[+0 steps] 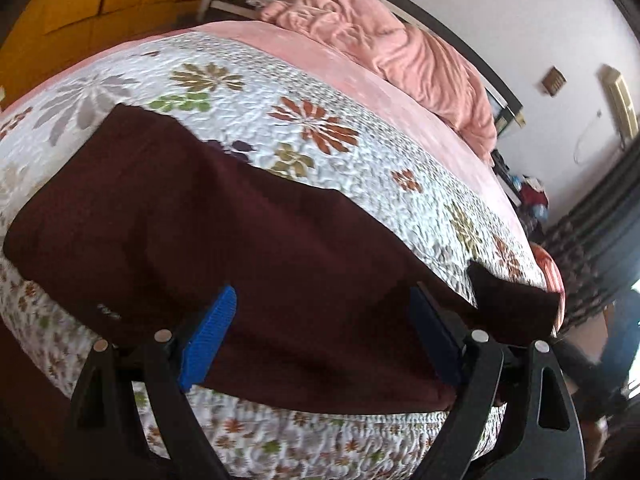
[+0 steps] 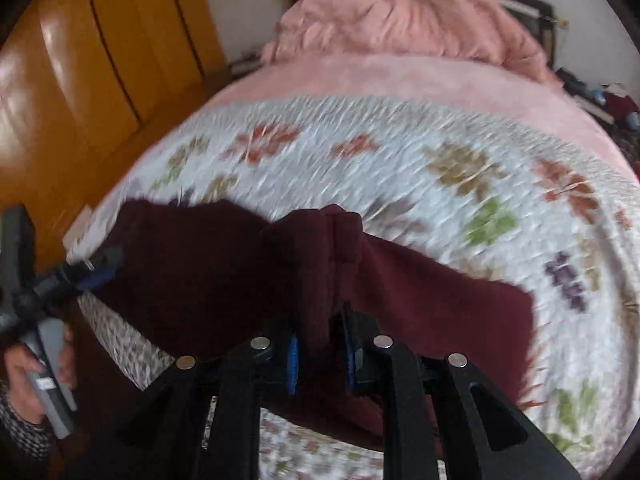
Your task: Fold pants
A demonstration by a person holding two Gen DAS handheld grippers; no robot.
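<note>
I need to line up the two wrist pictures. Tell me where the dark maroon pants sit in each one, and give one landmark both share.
Left wrist: the dark maroon pants spread across the centre and lower middle, on the floral quilt.
Right wrist: the pants fill the lower centre, a bunched fold running into the right claw.
Shared landmark: the crumpled pink blanket at the bed's far end.

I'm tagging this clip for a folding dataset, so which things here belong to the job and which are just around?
Part of the job:
- maroon pants, spread on the bed
- right tool, clamped on a bunched fold of them
- left tool, open over them

Just around:
- floral quilt
- pink blanket, heaped by the headboard
- orange wardrobe
</note>
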